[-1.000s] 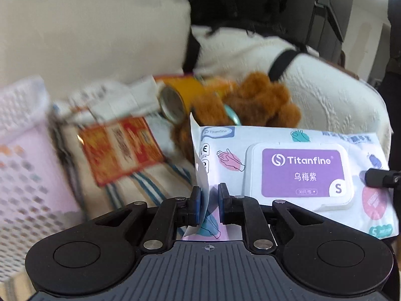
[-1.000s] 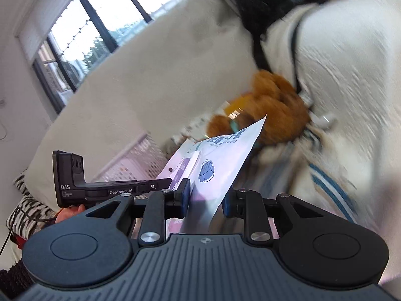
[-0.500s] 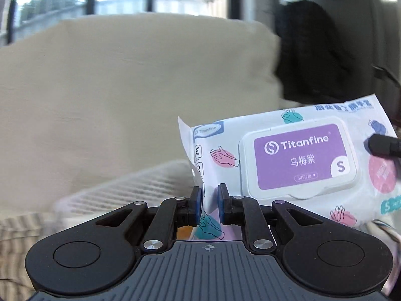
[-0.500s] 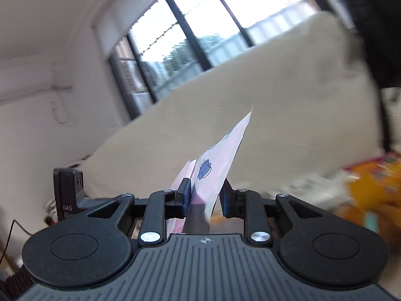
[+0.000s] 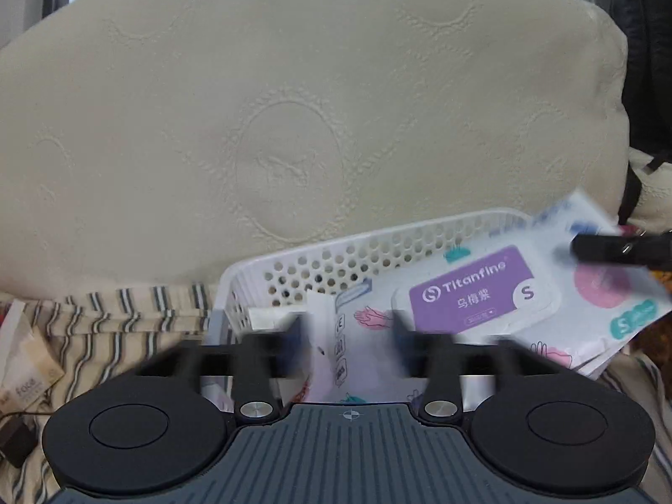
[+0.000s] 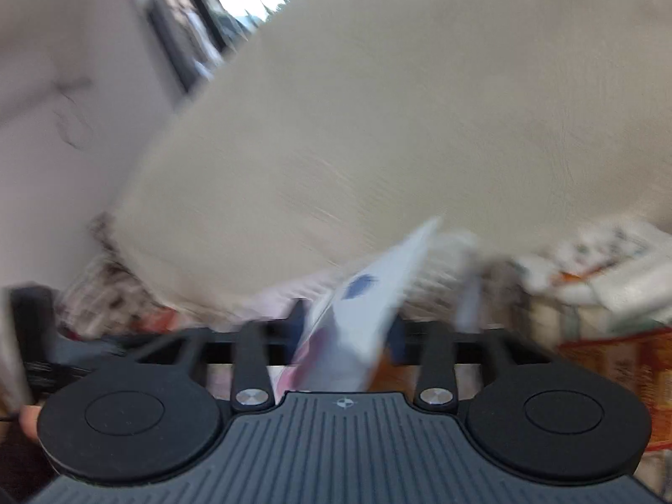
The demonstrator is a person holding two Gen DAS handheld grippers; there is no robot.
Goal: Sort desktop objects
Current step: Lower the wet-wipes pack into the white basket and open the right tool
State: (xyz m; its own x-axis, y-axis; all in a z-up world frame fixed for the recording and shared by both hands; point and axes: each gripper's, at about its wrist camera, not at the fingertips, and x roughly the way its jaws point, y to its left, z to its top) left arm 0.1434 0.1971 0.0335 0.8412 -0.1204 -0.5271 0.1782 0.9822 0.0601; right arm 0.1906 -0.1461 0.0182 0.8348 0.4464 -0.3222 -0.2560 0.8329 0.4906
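A white Titanfine wipes pack with a purple lid (image 5: 479, 290) lies over the white perforated basket (image 5: 336, 252), tilted down to the left. My left gripper (image 5: 348, 336) has its fingers spread apart on either side of the pack's left edge, blurred by motion. In the right wrist view the same pack (image 6: 361, 315) stands edge-on between the fingers of my right gripper (image 6: 346, 327), which are also spread apart. The right gripper's finger (image 5: 621, 248) shows at the pack's right end.
A large cream cushion (image 5: 294, 105) fills the back. A striped cloth (image 5: 117, 319) lies under the basket, with a small paper packet (image 5: 25, 374) on its left. Orange packaging (image 6: 609, 361) lies to the right. A black bag (image 5: 647, 63) hangs at far right.
Both grippers carried the pack from the heap by the teddy bear over to the basket and lowered it. Both sets of fingers have spread from a tight pinch.
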